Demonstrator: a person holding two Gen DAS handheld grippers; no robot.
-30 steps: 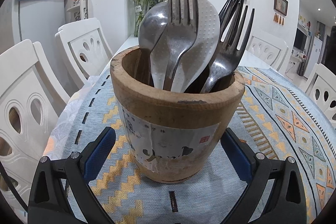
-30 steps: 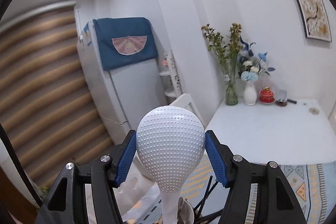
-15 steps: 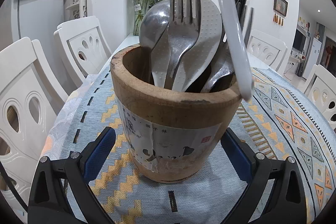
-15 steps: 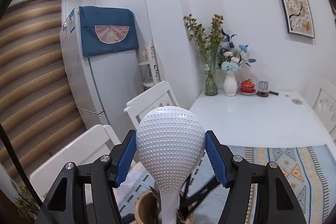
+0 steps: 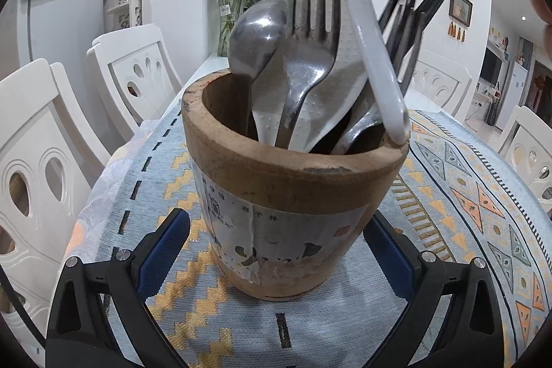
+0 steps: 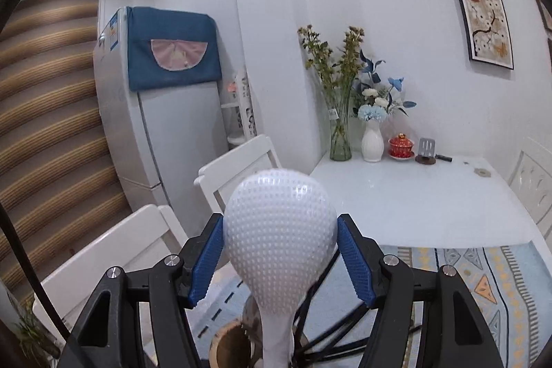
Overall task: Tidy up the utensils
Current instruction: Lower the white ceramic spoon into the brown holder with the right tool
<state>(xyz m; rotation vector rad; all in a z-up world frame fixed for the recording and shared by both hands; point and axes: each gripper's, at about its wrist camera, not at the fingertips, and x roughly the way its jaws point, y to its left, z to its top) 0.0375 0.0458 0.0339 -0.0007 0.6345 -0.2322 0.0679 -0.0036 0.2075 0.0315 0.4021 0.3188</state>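
Utensils: a metal fork point(image 5: 312, 33), a metal spoon point(image 5: 257, 33), a white dimpled rice paddle point(image 5: 339, 81) and black chopsticks point(image 5: 408, 12) stand upright in a wooden holder point(image 5: 293, 192) in front of you.
Holder: it sits on a patterned blue and yellow table runner point(image 5: 476, 195), upright, with a torn paper label on its front.
Left gripper point(image 5: 276, 254): your blue pads sit on either side of the holder's base; the left pad stands clear of the wood, so the claw is released, not clamping.
Right gripper point(image 6: 281, 254): your blue pads are pressed against both edges of the head of a second white dimpled paddle point(image 6: 279, 237), so this claw is grasping it.
Held paddle: its handle hangs down and slants across the holder; the handle tip meets the right side of the holder's rim.
Surroundings: white chairs point(image 5: 45, 140) line the left side of the table; vases of flowers point(image 6: 345, 99) stand at the far end by the wall.
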